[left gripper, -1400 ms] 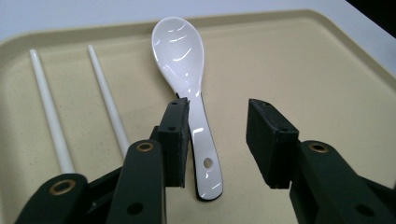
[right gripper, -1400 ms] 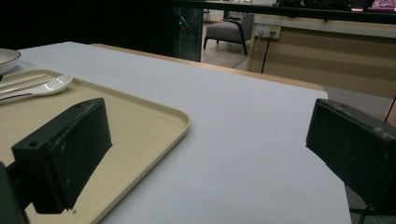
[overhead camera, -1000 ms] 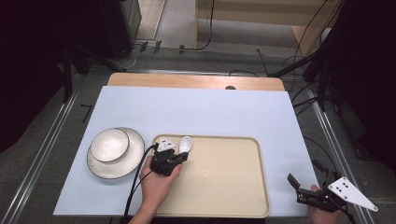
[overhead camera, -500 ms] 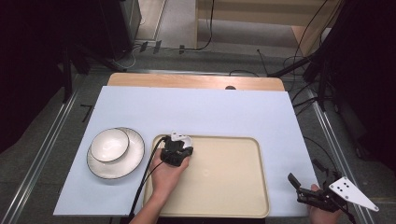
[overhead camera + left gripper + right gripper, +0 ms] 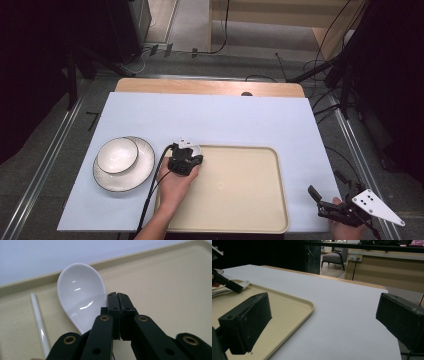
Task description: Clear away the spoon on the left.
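Left gripper [image 5: 183,159] sits just left of centre in the high view, at the upper left corner of the beige tray [image 5: 260,220], w/ the person's left hand [image 5: 175,184] coming up from the bottom edge behind it. In the left gripper view its fingers [image 5: 117,312] are pressed together; the white spoon [image 5: 80,302] lies in the tray right beside them at centre-left, bowl facing up, its narrow end running down under the gripper. Can't tell if the fingers actually pinch the spoon's edge or only lie against it. A thin white stick [image 5: 40,325] lies on the tray at lower left of that view, apart from the spoon.

Right gripper [image 5: 327,202] is at the lower right of the high view, by the desk [image 5: 225,115] edge, well apart from the tray's contents; fingers spread wide, nothing between them. Right gripper view: both black pads [image 5: 249,320] frame the tray's corner and the pale desk surface.

Small bowl [image 5: 117,155] sits on a larger plate [image 5: 145,170] at mid-left of the high view, just left of the tray.
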Available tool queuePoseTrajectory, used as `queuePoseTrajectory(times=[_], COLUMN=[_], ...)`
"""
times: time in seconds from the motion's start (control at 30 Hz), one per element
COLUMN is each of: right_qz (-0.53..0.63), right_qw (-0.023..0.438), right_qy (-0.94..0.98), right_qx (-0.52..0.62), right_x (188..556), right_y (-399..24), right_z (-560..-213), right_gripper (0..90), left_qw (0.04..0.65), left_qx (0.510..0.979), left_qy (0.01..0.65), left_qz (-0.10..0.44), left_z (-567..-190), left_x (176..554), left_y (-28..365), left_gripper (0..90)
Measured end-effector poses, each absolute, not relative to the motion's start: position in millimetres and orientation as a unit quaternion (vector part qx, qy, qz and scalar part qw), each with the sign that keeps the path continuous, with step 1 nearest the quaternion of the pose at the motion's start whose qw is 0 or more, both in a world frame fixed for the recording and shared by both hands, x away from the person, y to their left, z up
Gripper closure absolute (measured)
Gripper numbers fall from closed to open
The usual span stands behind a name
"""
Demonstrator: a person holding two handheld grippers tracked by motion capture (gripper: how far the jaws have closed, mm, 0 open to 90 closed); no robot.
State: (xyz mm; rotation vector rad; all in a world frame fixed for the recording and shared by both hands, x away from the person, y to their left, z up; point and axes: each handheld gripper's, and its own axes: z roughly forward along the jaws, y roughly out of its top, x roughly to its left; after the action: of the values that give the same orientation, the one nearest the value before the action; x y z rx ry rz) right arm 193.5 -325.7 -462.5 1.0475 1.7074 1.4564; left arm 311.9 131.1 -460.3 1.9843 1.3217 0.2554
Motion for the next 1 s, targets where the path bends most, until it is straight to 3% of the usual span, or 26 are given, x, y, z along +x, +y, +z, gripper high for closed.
queuePoseTrajectory(times=[0.33, 1.0], right_qz=[0.552, 0.547], right_qw=[0.328, 0.332], right_qy=[0.650, 0.654], right_qx=[0.406, 0.403], right_x=[195, 192], right_y=[-327, -328], right_z=[-463, -464], right_gripper=[0.2, 0.2], left_qw=[0.369, 0.361], left_qx=[0.781, 0.786], left_qy=[0.499, 0.498], left_qz=[0.065, 0.063], left_z=[-459, -463], left_x=[284, 280], left_y=[147, 149], left_gripper=[90.0, 90.0])
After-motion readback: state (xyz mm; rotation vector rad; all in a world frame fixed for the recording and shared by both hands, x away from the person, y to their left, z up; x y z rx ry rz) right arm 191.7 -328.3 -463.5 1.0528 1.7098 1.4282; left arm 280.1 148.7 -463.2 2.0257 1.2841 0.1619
